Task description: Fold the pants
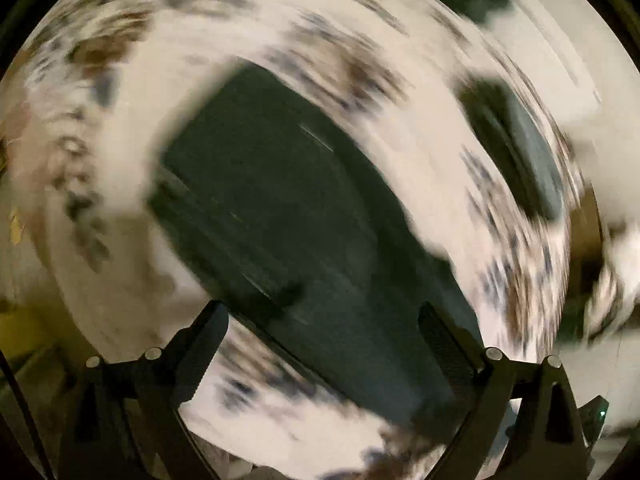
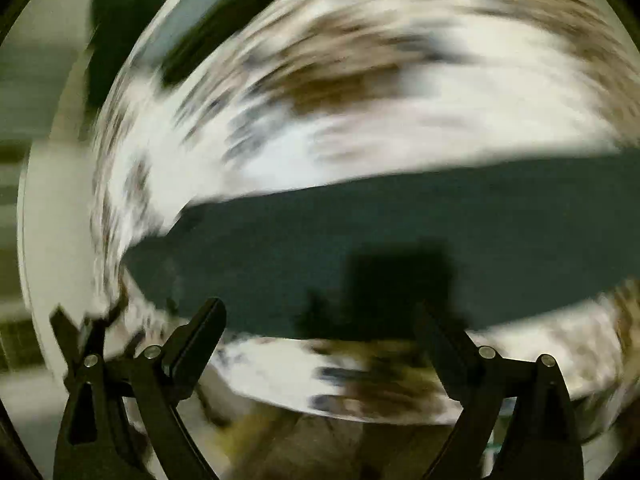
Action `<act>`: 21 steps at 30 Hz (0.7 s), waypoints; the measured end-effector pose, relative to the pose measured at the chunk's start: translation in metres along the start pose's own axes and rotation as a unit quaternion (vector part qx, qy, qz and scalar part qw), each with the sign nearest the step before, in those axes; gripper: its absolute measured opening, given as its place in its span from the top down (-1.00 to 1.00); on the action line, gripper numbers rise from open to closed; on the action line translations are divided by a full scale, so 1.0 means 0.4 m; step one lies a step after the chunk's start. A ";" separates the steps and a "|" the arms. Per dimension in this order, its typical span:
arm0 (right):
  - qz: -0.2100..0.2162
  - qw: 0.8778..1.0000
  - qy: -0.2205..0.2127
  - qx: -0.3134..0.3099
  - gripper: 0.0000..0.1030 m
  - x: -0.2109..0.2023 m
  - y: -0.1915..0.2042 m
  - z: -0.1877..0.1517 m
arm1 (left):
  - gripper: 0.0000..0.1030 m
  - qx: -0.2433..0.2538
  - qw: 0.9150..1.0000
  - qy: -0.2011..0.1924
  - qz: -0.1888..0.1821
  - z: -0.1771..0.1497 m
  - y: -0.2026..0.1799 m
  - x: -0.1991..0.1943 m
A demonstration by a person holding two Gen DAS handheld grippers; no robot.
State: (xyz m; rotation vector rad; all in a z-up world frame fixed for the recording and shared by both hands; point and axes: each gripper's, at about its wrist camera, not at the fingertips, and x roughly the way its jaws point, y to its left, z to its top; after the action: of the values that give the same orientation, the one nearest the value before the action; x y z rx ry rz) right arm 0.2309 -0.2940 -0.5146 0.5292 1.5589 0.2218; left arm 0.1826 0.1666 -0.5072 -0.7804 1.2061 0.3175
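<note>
Lying flat on a patterned cloth [image 1: 400, 168], dark pants [image 1: 288, 216] fill both blurred views. Left hand-held gripper [image 1: 322, 316] spread wide, empty above them; right hand-held gripper [image 2: 320, 314] likewise.

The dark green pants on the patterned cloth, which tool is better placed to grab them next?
Probably the right tool: open, with the dark green pants edge lying just past its tips. The left tool is open too, but over their middle; blur limits certainty.

A white cloth with blurred brown and grey blotches [image 2: 420, 92] covers the surface; surroundings are dim.
</note>
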 end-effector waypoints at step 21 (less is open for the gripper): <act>-0.011 0.996 0.092 -0.019 0.96 0.347 0.446 0.405 | -0.88 0.107 0.984 0.124 -0.075 0.383 0.142 0.260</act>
State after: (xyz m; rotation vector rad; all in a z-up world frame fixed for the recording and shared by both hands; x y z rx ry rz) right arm 0.4270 -0.1042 -0.5685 0.4727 1.7353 0.2892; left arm 0.2939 0.2934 -0.6021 -0.7324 1.3800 -0.0352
